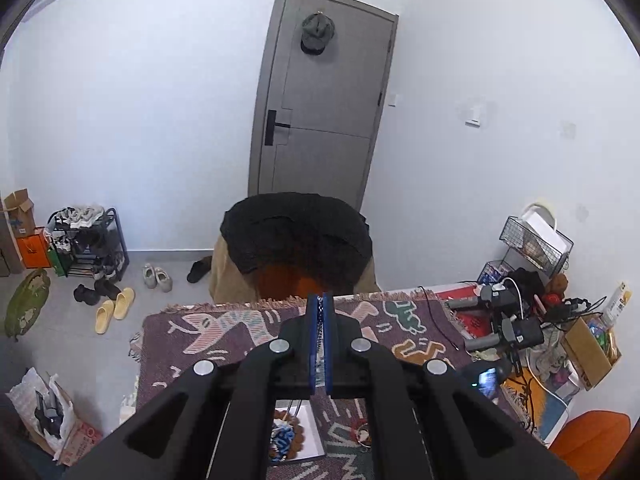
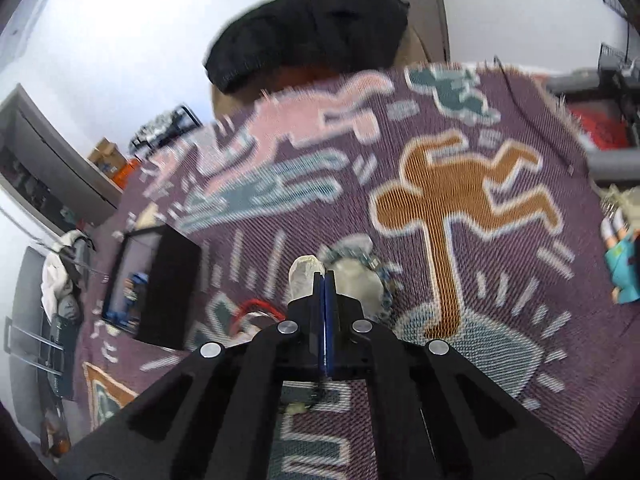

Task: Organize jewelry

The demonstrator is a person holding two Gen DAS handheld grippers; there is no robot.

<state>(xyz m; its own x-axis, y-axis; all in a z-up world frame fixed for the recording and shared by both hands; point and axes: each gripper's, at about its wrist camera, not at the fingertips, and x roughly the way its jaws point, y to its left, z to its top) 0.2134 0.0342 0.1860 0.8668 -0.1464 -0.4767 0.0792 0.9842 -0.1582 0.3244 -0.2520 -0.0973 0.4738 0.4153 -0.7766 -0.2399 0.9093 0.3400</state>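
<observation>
Under L gripper [image 1: 319, 300]: white tray [image 1: 316, 436], woven blanket [image 1: 224, 340]

— Covering the table: a purple woven blanket [image 2: 500, 280] with cartoon figures, fringe hanging over the far edge.

— Lying on it?

— Sitting near the left edge, a black open box [image 2: 160, 280] with blue bits inside. Resting nearer the middle, a pale pouch [image 2: 356, 280] and a red loop [image 2: 256, 306] just beside it. Showing at the near edge, a white tray [image 1: 308, 432] holding a brown beaded piece. Trailing along the right edge, a thin black cable [image 1: 434, 312].
</observation>
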